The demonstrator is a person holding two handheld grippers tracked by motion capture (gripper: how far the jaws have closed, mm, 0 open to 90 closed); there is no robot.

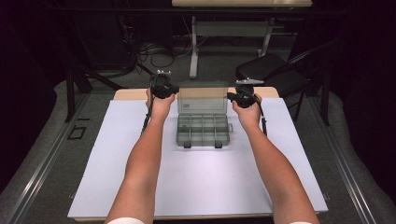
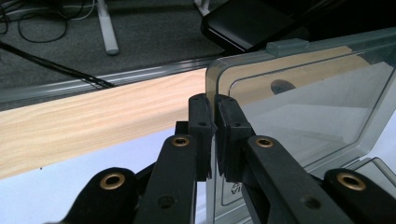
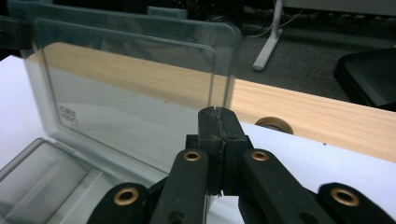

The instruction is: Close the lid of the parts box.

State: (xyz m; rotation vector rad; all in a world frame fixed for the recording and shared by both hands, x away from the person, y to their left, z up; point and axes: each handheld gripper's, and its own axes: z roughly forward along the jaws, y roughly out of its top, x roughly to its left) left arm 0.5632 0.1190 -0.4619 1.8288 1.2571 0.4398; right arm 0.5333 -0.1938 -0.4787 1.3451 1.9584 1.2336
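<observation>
Smoky-grey transparent plastic makes up the compartment box (image 1: 202, 127), sitting at upper centre of the high view on a white sheet (image 1: 196, 182) over the pale wooden table (image 1: 128, 94); its clear hinged lid (image 1: 202, 99) stands upright behind the divided tray; the left gripper (image 1: 164, 88) is at the lid's left edge and the right gripper (image 1: 243, 96) at its right edge, each held in a hand.

Left gripper view: the left gripper (image 2: 214, 135) has its black jaws pressed onto the lid's edge (image 2: 303, 107), which fills the right half of the frame; wood grain runs across the left.

Right gripper view: the right gripper (image 3: 218, 140) has its jaws pressed flat together with nothing between them, low in the centre; the lid (image 3: 130, 93) stands to the upper left, just beside the fingertips, and whether they touch it I cannot tell; the tray (image 3: 46, 182) shows at lower left.
</observation>
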